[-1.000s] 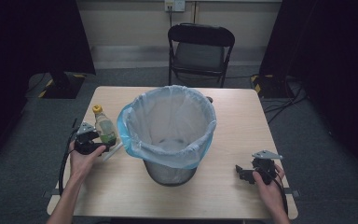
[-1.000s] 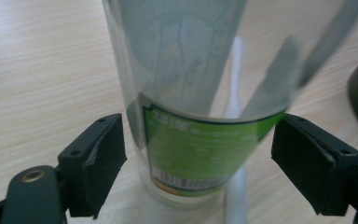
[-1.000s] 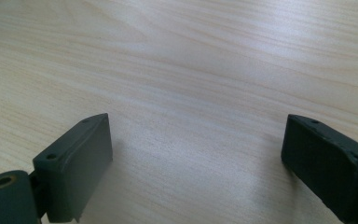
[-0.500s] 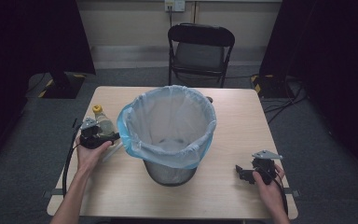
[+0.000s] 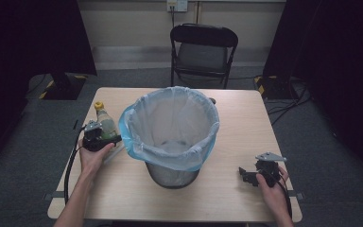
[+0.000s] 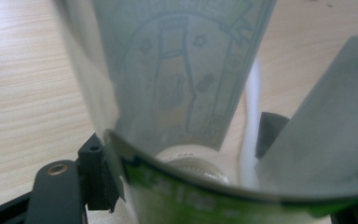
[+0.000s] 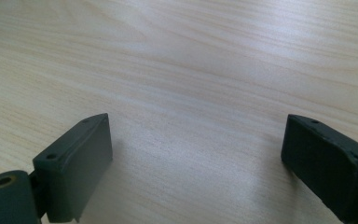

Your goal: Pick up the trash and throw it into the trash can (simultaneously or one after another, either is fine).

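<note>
Roughly, largest to smallest:

Table (image 5: 246, 118): pale wood, carrying everything in hand.

Bin (image 5: 172, 172): mesh wastebasket at the centre, lined with a blue bag (image 5: 170, 123) folded over the rim, mouth open upward, likely so things can be dropped straight in.

Bottle (image 5: 105, 122): yellow-capped, green-labelled, standing roughly upright just left of the bin, close by its rim; probably headed for the bag.

Left gripper (image 5: 96, 137): jaws pinching the bottle (image 6: 182, 84) low on its body, which sits between them in the left gripper view; a low hold keeps the neck free.

Right gripper (image 5: 257, 172): near right on the table, well apart from the bin, jaws spread over bare wood (image 7: 205, 70), seemingly idle.
</note>
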`<move>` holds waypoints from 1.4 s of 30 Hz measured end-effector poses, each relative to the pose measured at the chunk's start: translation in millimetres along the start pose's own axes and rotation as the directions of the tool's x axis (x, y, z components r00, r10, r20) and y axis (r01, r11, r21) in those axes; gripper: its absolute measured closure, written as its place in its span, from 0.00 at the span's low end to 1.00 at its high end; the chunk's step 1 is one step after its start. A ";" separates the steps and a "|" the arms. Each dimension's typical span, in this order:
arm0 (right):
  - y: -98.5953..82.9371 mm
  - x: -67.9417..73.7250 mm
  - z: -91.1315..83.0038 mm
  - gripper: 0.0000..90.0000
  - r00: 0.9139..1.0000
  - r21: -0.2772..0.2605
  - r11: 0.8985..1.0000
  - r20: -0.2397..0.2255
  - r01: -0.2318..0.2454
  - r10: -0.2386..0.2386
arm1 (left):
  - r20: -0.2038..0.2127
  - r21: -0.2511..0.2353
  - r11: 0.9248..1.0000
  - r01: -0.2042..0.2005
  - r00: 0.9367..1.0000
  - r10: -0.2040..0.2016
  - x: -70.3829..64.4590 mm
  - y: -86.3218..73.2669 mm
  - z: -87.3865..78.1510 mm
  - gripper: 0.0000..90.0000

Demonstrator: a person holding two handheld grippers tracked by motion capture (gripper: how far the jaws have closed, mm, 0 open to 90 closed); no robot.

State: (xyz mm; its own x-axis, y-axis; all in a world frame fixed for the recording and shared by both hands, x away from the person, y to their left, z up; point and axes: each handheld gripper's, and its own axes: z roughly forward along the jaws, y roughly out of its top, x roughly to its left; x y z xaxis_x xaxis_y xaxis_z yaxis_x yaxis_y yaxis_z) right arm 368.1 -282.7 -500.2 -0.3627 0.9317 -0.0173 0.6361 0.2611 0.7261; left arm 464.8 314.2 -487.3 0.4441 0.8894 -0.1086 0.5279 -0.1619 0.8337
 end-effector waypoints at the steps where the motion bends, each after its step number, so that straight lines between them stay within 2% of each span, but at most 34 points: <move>1: 0.0 0.0 0.0 0.09 1.000 0.000 1.000 0.000 0.000 0.000 | -0.004 0.001 1.000 -0.002 1.000 0.002 -1.0 0.2 0.2 0.30; 6: 0.0 0.0 0.0 0.09 1.000 0.000 1.000 0.000 0.000 0.000 | -0.002 0.000 1.000 0.017 1.000 -0.017 -2.4 2.2 1.9 0.30; 11: 0.1 0.0 0.0 0.09 1.000 0.001 1.000 0.000 0.000 0.000 | 0.013 -0.031 0.998 0.057 0.998 -0.056 0.1 4.0 -0.4 0.31; 20: 0.1 -0.1 0.0 0.09 1.000 0.001 1.000 0.000 0.001 -0.001 | 0.043 -0.048 0.997 0.052 0.998 -0.050 -2.4 8.8 -10.9 0.31; 22: 0.2 -0.2 0.1 0.09 1.000 0.001 1.000 -0.001 0.002 -0.002 | 0.063 -0.029 0.998 0.047 0.997 -0.046 -2.1 11.1 -10.4 0.31; 25: 0.2 -0.4 0.2 0.09 1.000 0.000 1.000 -0.002 0.004 -0.004 | 0.025 0.045 0.999 0.012 1.000 -0.013 -4.9 12.6 -3.4 0.31; 27: 0.2 -0.4 0.2 0.09 1.000 0.000 1.000 -0.002 0.004 -0.004 | 0.014 0.063 0.998 0.002 1.000 -0.003 -5.7 12.2 -0.1 0.31; 28: 0.2 -0.3 0.1 0.09 1.000 0.001 1.000 -0.002 0.003 -0.003 | 0.028 0.058 0.998 0.011 1.000 -0.012 -5.4 12.8 1.2 0.31; 31: 0.3 -0.4 0.2 0.09 1.000 0.001 1.000 -0.002 0.003 -0.003 | 0.021 0.068 0.998 0.005 1.000 -0.006 -6.3 14.3 3.3 0.31; 35: 0.3 -0.4 0.2 0.09 1.000 0.002 1.000 -0.002 0.003 -0.003 | 0.035 0.056 0.998 0.023 0.999 -0.025 -4.1 12.7 3.4 0.31; 42: 0.3 -0.4 0.2 0.09 1.000 0.000 1.000 -0.003 0.004 -0.004 | 0.040 0.030 0.999 0.041 0.998 -0.042 -1.3 5.3 -4.1 0.31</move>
State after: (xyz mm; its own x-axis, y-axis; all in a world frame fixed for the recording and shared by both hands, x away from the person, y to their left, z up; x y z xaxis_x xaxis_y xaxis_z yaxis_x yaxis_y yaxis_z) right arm 368.6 -283.0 -500.2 -0.3675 0.9298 -0.0183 0.6349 0.2652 0.7257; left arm 464.0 313.9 -480.5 0.4500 0.8776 -0.1651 0.5671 -0.1380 0.8120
